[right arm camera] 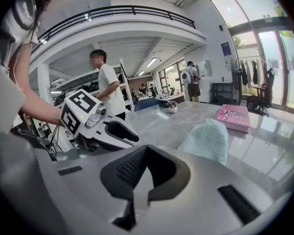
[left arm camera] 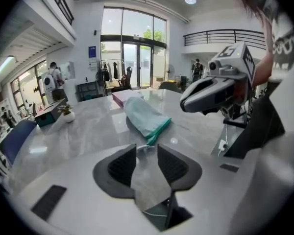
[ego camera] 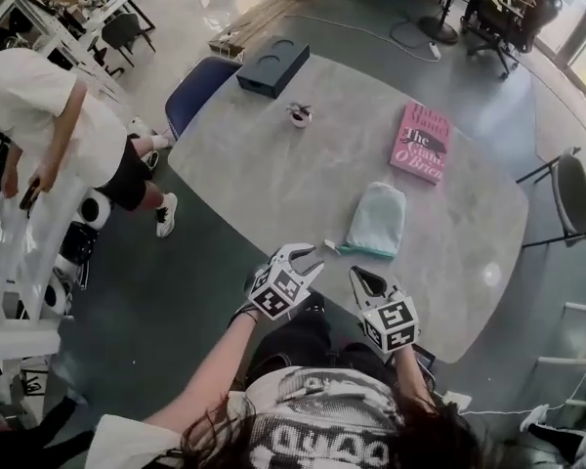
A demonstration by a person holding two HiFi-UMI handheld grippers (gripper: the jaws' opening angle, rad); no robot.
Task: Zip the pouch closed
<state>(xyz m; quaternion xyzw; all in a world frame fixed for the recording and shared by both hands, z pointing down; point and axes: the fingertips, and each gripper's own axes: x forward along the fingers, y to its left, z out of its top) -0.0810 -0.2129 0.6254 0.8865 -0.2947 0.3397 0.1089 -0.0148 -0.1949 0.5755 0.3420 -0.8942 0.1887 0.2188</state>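
A mint-green pouch point(ego camera: 376, 221) lies flat on the grey marble table point(ego camera: 264, 184), with its teal zip edge and a small white pull tab point(ego camera: 330, 246) towards me. My left gripper point(ego camera: 301, 255) hovers at the table's near edge, just short of that tab, jaws open and empty. In the left gripper view the pouch point(left arm camera: 144, 116) lies straight ahead, beyond the gap between the jaws point(left arm camera: 147, 150). My right gripper point(ego camera: 361, 277) sits to the right of the left one, below the pouch's near end, tips together with nothing between them point(right arm camera: 146, 150). The pouch point(right arm camera: 208, 140) shows ahead and to its right.
A pink book point(ego camera: 420, 143) lies beyond the pouch, a dark box point(ego camera: 273, 66) and a small potted plant point(ego camera: 300, 115) at the far side. A blue chair point(ego camera: 200, 86) and a standing person point(ego camera: 49, 125) are at the left, another chair point(ego camera: 571, 193) at the right.
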